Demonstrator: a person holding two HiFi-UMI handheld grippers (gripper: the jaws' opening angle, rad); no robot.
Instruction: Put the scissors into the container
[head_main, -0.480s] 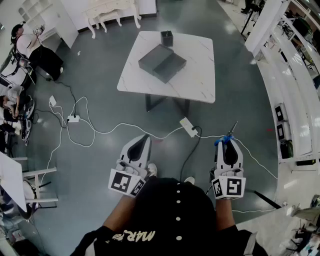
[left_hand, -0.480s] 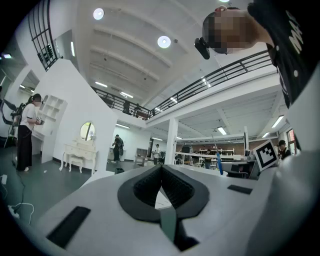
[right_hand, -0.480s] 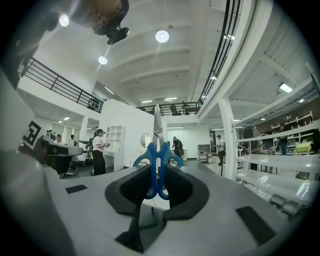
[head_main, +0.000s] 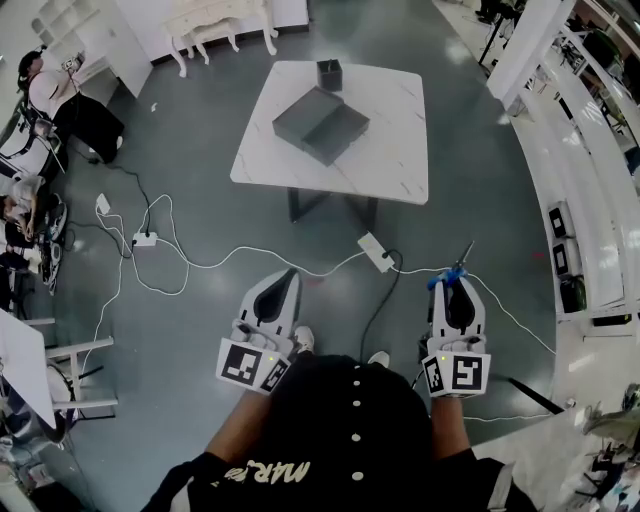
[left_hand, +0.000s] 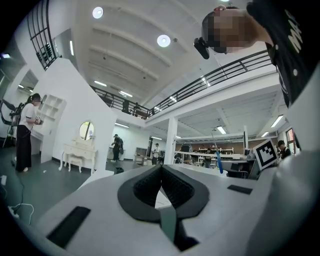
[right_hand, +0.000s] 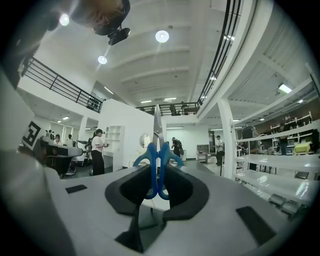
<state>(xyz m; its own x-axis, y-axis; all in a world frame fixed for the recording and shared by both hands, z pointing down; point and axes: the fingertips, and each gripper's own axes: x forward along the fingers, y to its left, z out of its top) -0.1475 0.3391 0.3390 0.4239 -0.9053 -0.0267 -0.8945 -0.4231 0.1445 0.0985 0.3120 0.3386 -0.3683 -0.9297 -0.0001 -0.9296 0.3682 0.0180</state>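
Now, right gripper (right_hand: 158, 172) clamping blue scissors (right_hand: 157, 125), left gripper (left_hand: 161, 172) closed, empty

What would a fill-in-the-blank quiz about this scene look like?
The right gripper clamps the blue-handled metal scissors by their ____.
The left gripper holds ____; its jaws are together.
The scissors are ____ yet in the small dark square container on the white marble table.
Missing: handles; nothing; not.
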